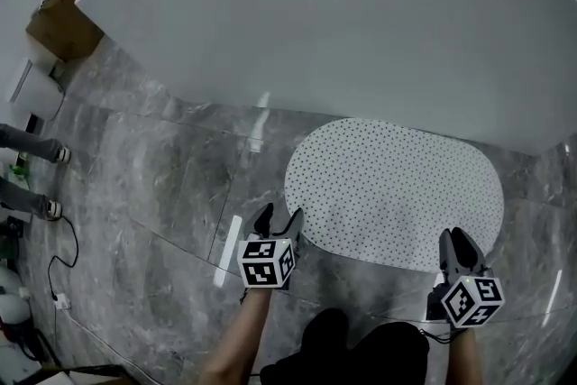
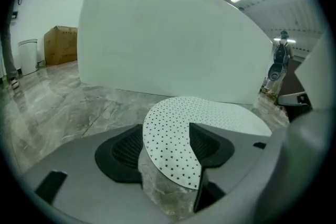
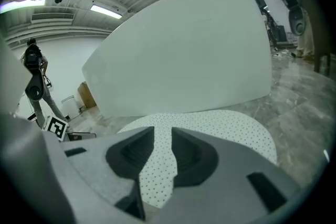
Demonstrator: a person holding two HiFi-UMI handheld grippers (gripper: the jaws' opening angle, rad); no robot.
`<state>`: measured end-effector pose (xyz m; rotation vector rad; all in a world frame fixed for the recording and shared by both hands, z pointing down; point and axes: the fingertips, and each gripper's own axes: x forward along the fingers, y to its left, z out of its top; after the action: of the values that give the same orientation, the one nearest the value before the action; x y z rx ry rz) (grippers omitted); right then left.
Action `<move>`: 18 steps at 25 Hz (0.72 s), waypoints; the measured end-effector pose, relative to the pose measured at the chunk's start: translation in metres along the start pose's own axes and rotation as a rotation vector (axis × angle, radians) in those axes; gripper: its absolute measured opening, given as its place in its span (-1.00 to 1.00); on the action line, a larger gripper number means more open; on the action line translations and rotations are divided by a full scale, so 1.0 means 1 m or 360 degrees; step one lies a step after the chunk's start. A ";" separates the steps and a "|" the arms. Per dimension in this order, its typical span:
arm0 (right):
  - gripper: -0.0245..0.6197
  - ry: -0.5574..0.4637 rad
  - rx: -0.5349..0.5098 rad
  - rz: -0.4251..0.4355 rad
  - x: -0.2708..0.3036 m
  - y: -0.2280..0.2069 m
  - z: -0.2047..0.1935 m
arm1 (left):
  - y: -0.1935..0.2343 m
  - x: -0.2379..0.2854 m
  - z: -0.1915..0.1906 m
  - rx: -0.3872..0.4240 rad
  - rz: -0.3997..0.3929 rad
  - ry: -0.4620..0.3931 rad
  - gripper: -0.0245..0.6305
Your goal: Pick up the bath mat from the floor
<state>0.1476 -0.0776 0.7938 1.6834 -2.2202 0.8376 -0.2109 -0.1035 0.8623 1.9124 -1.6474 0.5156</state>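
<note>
The dotted white bath mat (image 1: pixel 397 189) lay flat on the grey marble floor (image 1: pixel 153 176), right of centre in the head view, just below the white bathtub (image 1: pixel 343 22). The left tongs (image 1: pixel 278 217) sat at the mat's lower left edge, released and spread wide around its rim. The right tongs (image 1: pixel 460 241), at the lower right edge, stood narrowly apart over the mat, not clenched on it.

I am seeing the bathtub (image 1: pixel 361 32) walling off the whole far side, its rim hanging just over the bath mat's (image 1: pixel 397 194) back edge. Bare floor (image 1: pixel 153 176) is lying open leftward. A cable (image 1: pixel 72 248) and a cardboard box (image 1: pixel 63 18) are crowding the far left.
</note>
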 end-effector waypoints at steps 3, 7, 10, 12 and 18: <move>-0.60 0.0007 0.0005 -0.0020 0.011 -0.006 -0.007 | 0.006 0.020 0.000 -0.0013 -0.0002 0.0014 -0.08; -0.60 0.0017 0.0063 -0.0044 0.022 -0.013 -0.016 | 0.013 0.054 0.000 -0.0006 -0.0003 0.0074 -0.04; -0.60 0.0031 0.0093 -0.0059 0.025 -0.016 -0.021 | 0.018 0.079 -0.003 -0.0019 0.0006 0.0149 0.00; -0.60 0.0039 0.0111 -0.0072 0.026 -0.019 -0.024 | 0.021 0.094 -0.008 -0.0043 0.0018 0.0207 0.01; -0.60 0.0052 0.0145 -0.0108 0.020 -0.029 -0.032 | 0.024 0.123 -0.030 -0.0027 0.0051 0.0410 0.08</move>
<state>0.1636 -0.0804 0.8387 1.7621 -2.1205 0.9554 -0.2113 -0.1813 0.9656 1.7280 -1.5121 0.7260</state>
